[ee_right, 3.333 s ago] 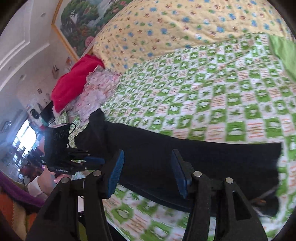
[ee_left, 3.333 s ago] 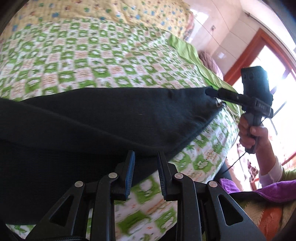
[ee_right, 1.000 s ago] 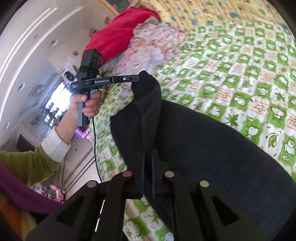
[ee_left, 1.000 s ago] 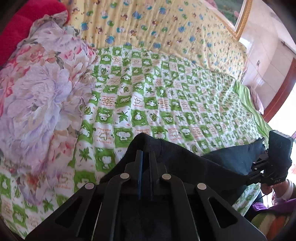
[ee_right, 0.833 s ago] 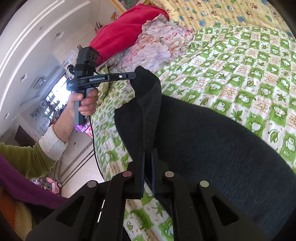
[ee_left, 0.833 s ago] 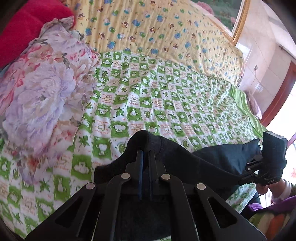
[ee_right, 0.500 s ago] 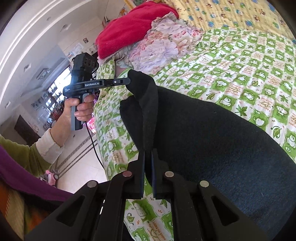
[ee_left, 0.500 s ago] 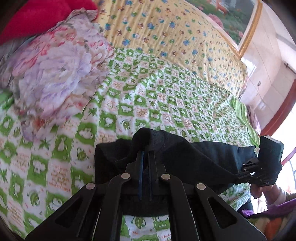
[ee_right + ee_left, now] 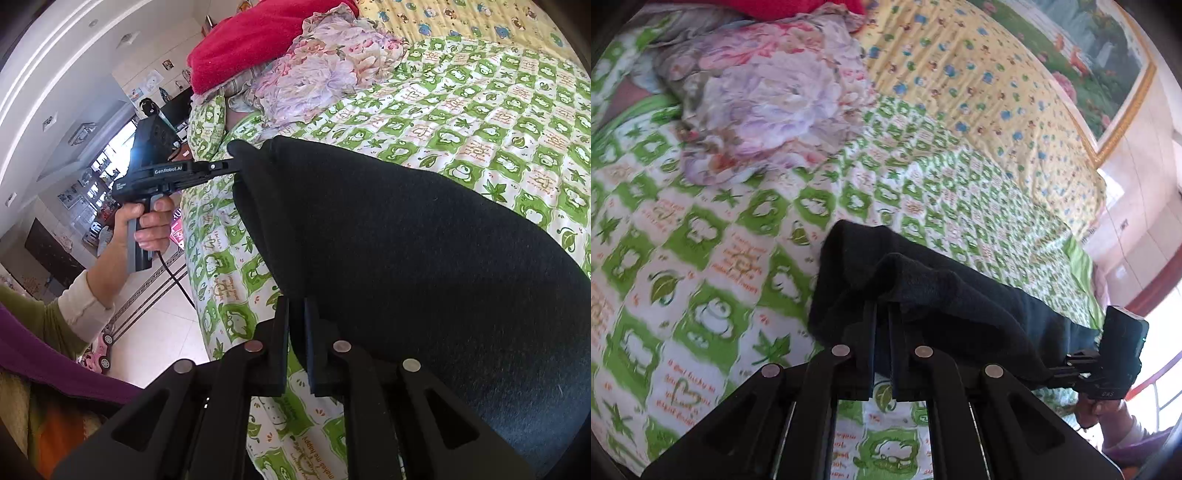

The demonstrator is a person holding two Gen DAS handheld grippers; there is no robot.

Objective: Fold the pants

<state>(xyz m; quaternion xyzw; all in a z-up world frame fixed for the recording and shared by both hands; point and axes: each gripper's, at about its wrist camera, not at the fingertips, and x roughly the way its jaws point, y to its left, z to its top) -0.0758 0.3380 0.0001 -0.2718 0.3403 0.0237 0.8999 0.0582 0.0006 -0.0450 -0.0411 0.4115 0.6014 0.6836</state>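
1. As seen along my left tongs (image 9: 881,314), the two fingers are standing nearly together and are pinching a bunched fold of the black pants (image 9: 923,291). The cloth is humping up over the fingertips and is trailing away to the right, lying on the green-and-white checked bedspread (image 9: 713,236). At the far right my right tongs (image 9: 1067,369) are gripping the other end of the same edge; their finger gap is too small here for me to tell, but the cloth is running straight into them. Behind, a floral quilt (image 9: 775,107) is lying bundled at upper left, and a yellow patterned sheet (image 9: 979,85) is covering the far side of the bed below a framed picture (image 9: 1108,55).

2. As seen along my right tongs (image 9: 296,332), the fingers are narrowed to a slim slot and are clamping the near edge of the pants (image 9: 424,251), which are spreading wide and dark over the bedspread (image 9: 498,110) to the right. At upper left my left tongs (image 9: 232,166) are nipping a raised corner of the cloth, and my left hand (image 9: 147,221) is wrapping their grip. A red blanket (image 9: 258,40) is resting on the floral quilt (image 9: 325,74) beyond.
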